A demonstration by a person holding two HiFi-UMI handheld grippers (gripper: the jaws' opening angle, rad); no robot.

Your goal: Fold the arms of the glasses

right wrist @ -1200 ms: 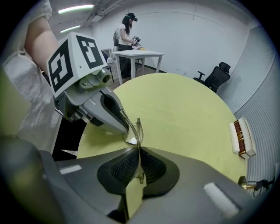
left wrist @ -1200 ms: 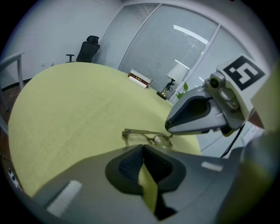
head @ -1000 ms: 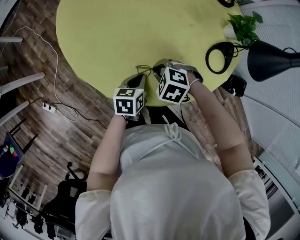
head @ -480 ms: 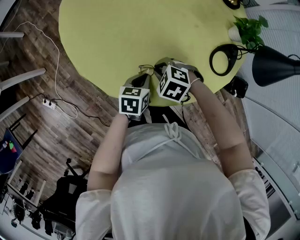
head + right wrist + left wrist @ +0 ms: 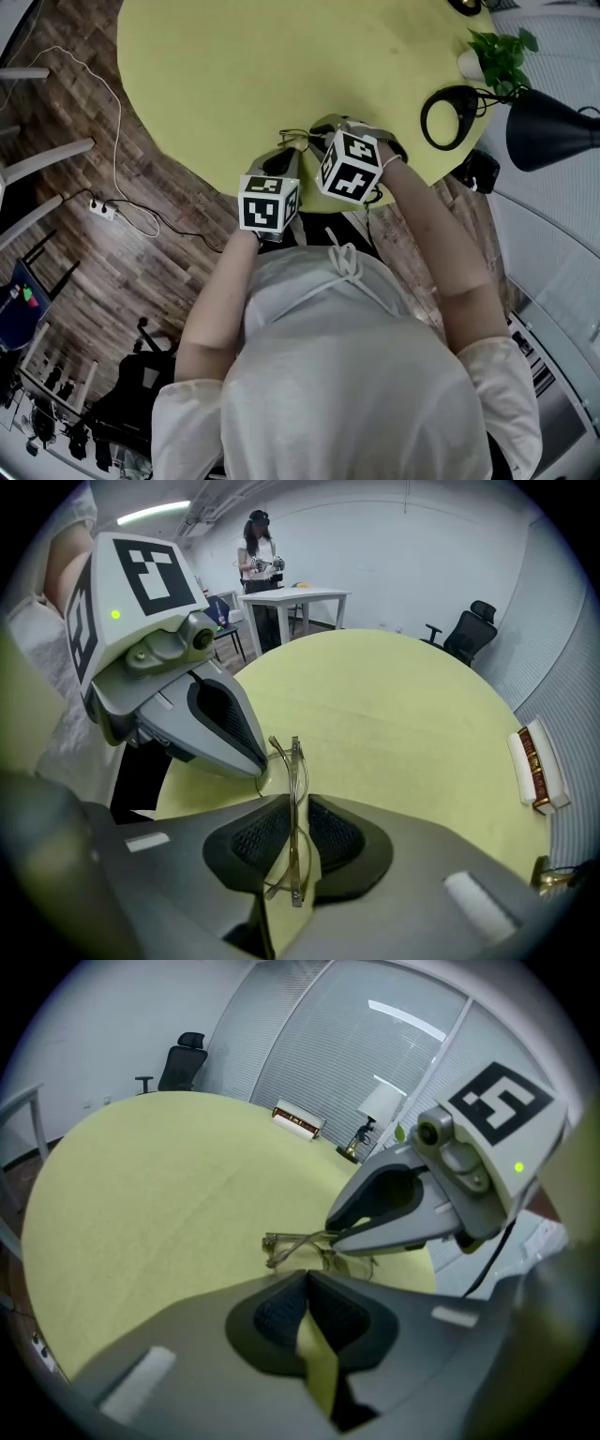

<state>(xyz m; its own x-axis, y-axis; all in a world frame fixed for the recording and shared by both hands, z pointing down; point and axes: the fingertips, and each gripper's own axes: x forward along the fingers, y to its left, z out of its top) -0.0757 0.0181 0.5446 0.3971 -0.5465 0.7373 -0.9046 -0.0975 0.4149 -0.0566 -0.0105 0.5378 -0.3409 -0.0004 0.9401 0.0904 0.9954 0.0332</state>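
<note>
Glasses of thin wire with clear lenses (image 5: 294, 761) are sitting between the right claw's (image 5: 298, 801) opening jaws, near the round yellow desk's (image 5: 234, 66) front edge. The closed, empty left claw (image 5: 307, 1275) is hovering beside them. Letting go gently is probably wisest, so the frame is not being dragged.

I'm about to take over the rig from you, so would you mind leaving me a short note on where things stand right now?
Left gripper: jaws together with nothing in them, tips right beside the glasses.
Right gripper: jaws opening, with the glasses edge-on between them and a gap showing beside one pad.
Place: the glasses are near the person's edge of the yellow table.
Done: the glasses look flat, so the arms seem folded, though I cannot confirm both.
Left: probably draw the right gripper clear and check both arms.
</note>
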